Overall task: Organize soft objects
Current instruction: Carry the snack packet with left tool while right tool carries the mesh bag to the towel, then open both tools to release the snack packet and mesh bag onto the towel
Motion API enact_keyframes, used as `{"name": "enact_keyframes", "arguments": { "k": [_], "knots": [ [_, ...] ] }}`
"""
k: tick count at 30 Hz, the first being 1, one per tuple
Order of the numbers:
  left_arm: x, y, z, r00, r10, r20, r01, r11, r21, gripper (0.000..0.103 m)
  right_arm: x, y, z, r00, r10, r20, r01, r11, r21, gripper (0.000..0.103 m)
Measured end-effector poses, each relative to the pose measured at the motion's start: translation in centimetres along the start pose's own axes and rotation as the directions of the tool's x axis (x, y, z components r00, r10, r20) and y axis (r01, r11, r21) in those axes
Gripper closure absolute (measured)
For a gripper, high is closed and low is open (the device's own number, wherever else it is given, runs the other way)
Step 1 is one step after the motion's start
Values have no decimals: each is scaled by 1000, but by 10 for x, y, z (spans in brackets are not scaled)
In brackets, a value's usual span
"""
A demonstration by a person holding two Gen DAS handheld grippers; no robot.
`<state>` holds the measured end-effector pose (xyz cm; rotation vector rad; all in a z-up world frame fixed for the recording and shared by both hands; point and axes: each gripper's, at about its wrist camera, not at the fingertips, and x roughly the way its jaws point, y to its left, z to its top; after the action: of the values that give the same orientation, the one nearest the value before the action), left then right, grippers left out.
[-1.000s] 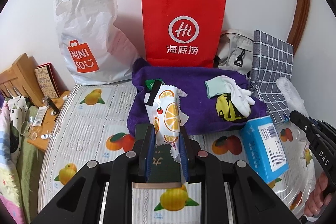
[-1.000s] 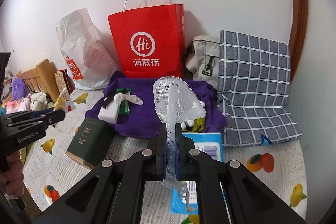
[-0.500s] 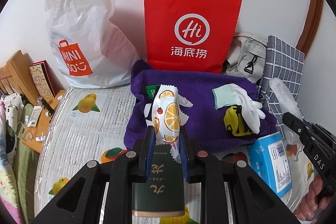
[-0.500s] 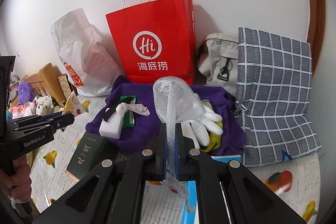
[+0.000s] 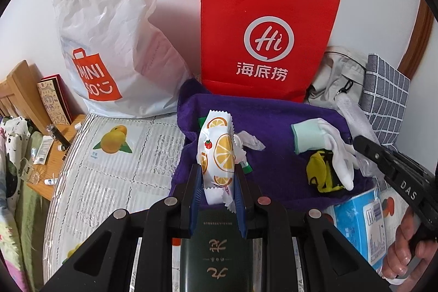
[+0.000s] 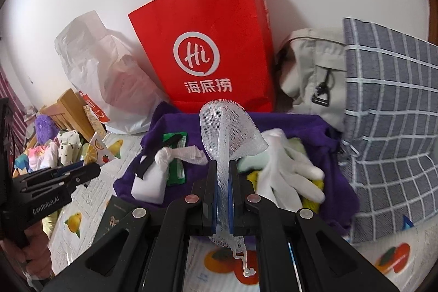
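Snack pack (image 5: pixel 217 152), the one with orange slices on it, pinched upright in the left gripper (image 5: pixel 217 184), just above the near edge of the purple towel (image 5: pixel 273 133). White net (image 6: pixel 228 138) squeezed flat in the right gripper (image 6: pixel 222 182), puffing out above the tips, with a thin string hanging below. Both held up in the air, near the red bag (image 5: pixel 262 45) at the back wall.

On the towel: white gloves (image 6: pixel 290 177), a yellow thing (image 5: pixel 320 174), a white block (image 6: pixel 150 185) with a knotted rag, a green packet (image 6: pixel 175 163). In front of the towel: a dark green box (image 5: pixel 216 251) right under the left gripper, and a blue box (image 5: pixel 353 220) off to the right. A white bag (image 5: pixel 109 45) beside the red bag, a grey bag and checked cloth (image 6: pixel 388 114) further right. All of it on a fruit-print sheet (image 5: pixel 109 168).

Could go wrong, most likely:
- Snack pack slippery and puffy; might slide out of the tips if tilted or shaken, then land on the green box.
- Squeezing harder could crush or pop the pack.
- Net very loose; hanging string could snag on the gloves or the towel and drag them along.
- Red bag tall and light; a bump on its rim could tip it over.
- Two grippers close together; could knock into each other if both reach for the same spot.
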<state>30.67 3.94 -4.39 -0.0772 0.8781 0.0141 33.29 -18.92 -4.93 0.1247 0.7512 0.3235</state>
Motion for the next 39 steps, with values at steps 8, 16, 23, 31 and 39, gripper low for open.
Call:
{"name": "enact_keyframes", "arguments": {
  "k": [8, 16, 23, 31, 39],
  "knots": [
    [17, -1, 10, 1000, -8, -6, 8, 1000, -14, 82, 25, -1, 11, 1000, 11, -11, -11, 1000, -12, 95],
    [41, -14, 20, 999, -33, -21, 33, 999, -9, 82, 48, -14, 6, 996, 9, -86, -11, 1000, -15, 94],
    [68, -26, 28, 997, -50, -56, 50, 999, 9, 82, 69, -26, 0, 988, -3, -153, 3, 1000, 3, 93],
    [90, -34, 30, 992, -86, -93, 88, 996, 24, 82, 97, -31, -10, 976, 27, -216, -22, 999, 27, 93],
    [106, -27, 27, 981, -134, -141, 134, 991, -13, 81, 88, -32, -8, 986, 39, -164, -34, 999, 35, 58]
  ]
}}
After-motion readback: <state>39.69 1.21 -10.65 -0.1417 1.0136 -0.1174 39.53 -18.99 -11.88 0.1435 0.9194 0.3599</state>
